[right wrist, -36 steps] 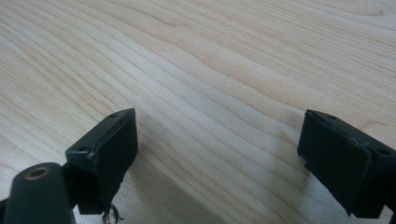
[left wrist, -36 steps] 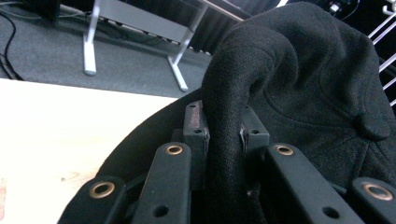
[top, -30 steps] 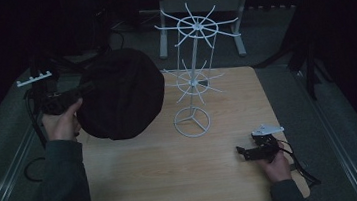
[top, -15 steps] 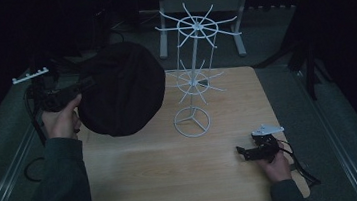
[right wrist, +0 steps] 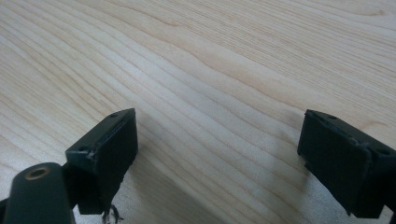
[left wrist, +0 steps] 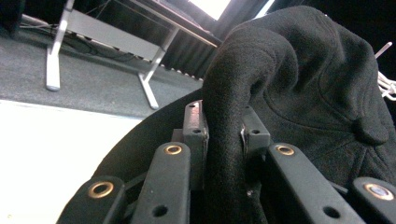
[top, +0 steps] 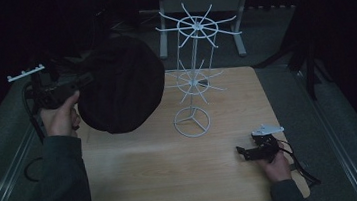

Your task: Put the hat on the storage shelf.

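Note:
A black cap (top: 119,86) hangs in the air over the left part of the wooden table (top: 164,172). My left gripper (top: 84,81) is shut on it from the left. In the left gripper view a thick fold of the cap (left wrist: 317,84) is pinched between the two pads of the left gripper (left wrist: 224,119). A white wire rack (top: 190,82) with two spoked wheels stands at the table's middle, just right of the cap. My right gripper (top: 242,152) rests on the table at the front right, open. In the right gripper view its jaws (right wrist: 217,140) stand wide apart over bare wood.
A grey metal frame with legs (top: 162,37) stands on the carpet beyond the table's far edge. Dark stands (top: 308,61) rise at the right of the table. A cable (top: 299,165) trails from the right gripper near the front right corner.
The left hand has lifted the cap slightly and shifted it a little, still gripped. The right gripper has stayed in place on the table.

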`<action>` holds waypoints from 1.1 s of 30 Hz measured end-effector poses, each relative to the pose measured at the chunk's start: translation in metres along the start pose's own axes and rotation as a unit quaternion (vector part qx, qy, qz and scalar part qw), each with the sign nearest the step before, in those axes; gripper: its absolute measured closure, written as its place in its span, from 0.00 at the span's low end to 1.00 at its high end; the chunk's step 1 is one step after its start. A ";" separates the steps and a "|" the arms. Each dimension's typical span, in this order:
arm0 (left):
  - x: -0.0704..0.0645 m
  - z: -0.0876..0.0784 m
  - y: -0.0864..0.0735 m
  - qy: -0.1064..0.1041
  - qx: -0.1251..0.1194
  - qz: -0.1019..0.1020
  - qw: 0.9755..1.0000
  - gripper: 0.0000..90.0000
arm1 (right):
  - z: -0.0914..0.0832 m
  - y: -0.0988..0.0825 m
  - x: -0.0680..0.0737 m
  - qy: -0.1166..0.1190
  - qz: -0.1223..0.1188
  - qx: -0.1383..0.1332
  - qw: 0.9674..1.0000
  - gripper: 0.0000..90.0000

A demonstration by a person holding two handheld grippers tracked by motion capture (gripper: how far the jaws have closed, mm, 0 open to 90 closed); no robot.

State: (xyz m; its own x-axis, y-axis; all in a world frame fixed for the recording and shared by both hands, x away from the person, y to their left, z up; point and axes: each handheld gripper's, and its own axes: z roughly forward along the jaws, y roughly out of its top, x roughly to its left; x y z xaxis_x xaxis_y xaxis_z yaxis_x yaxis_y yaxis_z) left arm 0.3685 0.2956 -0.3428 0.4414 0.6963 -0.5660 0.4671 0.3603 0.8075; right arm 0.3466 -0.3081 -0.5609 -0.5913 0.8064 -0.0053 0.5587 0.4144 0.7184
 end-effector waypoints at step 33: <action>0.002 -0.001 0.005 -0.042 -0.022 -0.036 0.998 0.87 | 0.000 0.000 0.000 0.000 0.000 0.000 1.000 0.13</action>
State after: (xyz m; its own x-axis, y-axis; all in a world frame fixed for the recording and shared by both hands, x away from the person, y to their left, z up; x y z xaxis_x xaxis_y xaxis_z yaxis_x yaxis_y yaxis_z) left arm 0.3707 0.2996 -0.3396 0.4717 0.6141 -0.6327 0.4661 0.4354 0.7702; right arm 0.3466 -0.3082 -0.5609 -0.5922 0.8058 -0.0056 0.5580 0.4151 0.7185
